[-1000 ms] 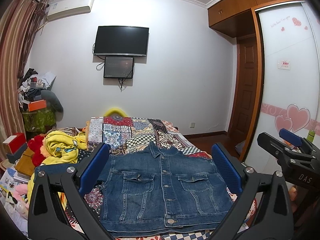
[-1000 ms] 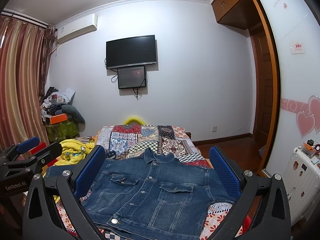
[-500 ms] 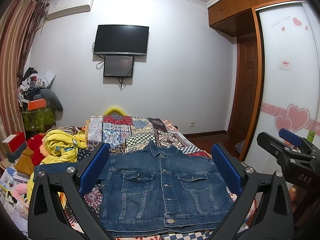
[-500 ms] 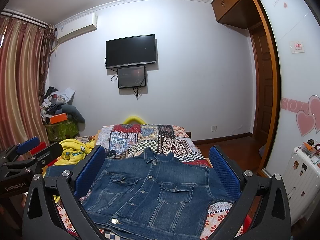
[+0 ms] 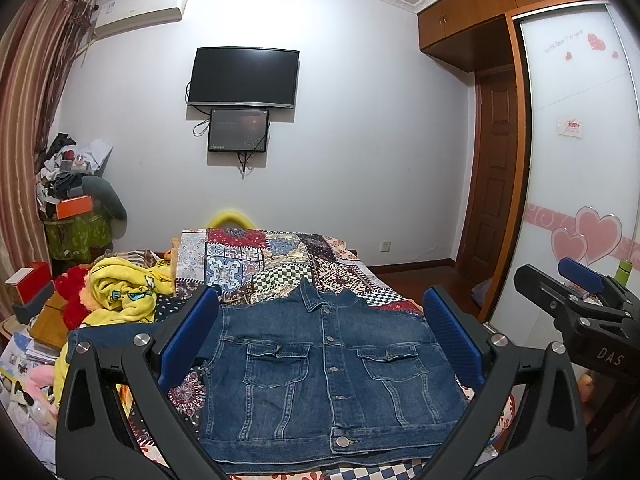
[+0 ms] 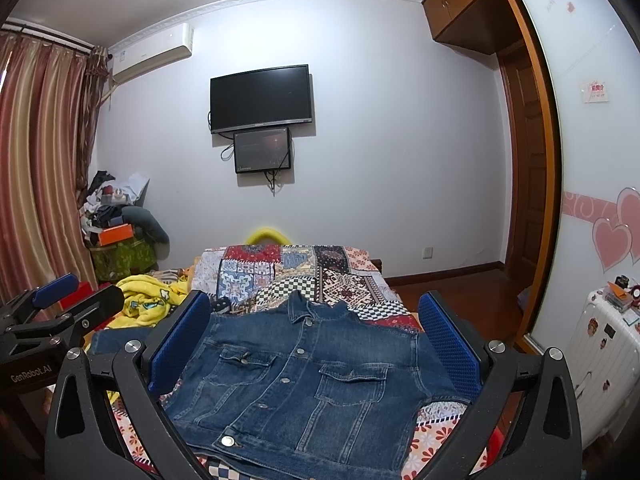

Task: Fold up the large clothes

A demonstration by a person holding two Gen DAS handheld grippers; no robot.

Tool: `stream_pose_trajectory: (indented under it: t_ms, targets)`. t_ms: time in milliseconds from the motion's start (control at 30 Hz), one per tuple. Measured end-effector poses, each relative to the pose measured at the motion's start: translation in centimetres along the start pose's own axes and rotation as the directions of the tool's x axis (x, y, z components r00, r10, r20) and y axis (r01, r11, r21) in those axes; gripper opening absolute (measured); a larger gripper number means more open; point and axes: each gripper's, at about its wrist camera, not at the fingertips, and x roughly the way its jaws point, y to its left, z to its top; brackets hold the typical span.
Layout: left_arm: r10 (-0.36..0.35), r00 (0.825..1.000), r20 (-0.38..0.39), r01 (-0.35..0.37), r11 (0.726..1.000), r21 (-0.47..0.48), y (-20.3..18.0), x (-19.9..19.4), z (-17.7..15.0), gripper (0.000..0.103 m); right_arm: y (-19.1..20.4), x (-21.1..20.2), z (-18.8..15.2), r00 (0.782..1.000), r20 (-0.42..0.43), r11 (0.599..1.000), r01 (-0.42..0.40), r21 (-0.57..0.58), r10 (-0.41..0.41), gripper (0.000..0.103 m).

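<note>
A blue denim jacket point(image 5: 332, 372) lies flat, front up and buttoned, on the patchwork bed cover point(image 5: 280, 256); it also shows in the right wrist view point(image 6: 304, 384). One sleeve sticks out to the left point(image 5: 100, 340). My left gripper point(image 5: 320, 336) is open and empty, held above the near edge of the jacket. My right gripper point(image 6: 316, 332) is open and empty, held the same way to its right. Each gripper shows in the other's view: the right one point(image 5: 576, 304), the left one point(image 6: 52, 312).
A yellow blanket point(image 5: 124, 292) and red plush lie left of the jacket. Cluttered shelves and boxes point(image 5: 72, 208) stand by the curtain at left. A wardrobe with heart decals point(image 5: 580, 200) and a white suitcase point(image 6: 600, 360) stand at right. A TV point(image 5: 244, 76) hangs on the far wall.
</note>
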Motion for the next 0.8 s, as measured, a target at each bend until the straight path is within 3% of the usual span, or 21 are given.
stream_pose_trajectory:
  t_ms: [533, 800]
  targets:
    - [0.025, 0.999, -0.039, -0.025, 0.999, -0.021, 1.6, 2.1, -0.5, 0.103, -0.2, 1.9, -0.2, 0.999, -0.046, 1.000, 0.004, -0.003, -0.004, 0.103]
    - [0.095, 0.994, -0.048, -0.097, 0.995, -0.028, 5.1, 5.4, -0.2, 0.103, 0.4, 5.5, -0.5, 0.995, -0.097, 0.999, 0.008, -0.043, -0.012, 0.103]
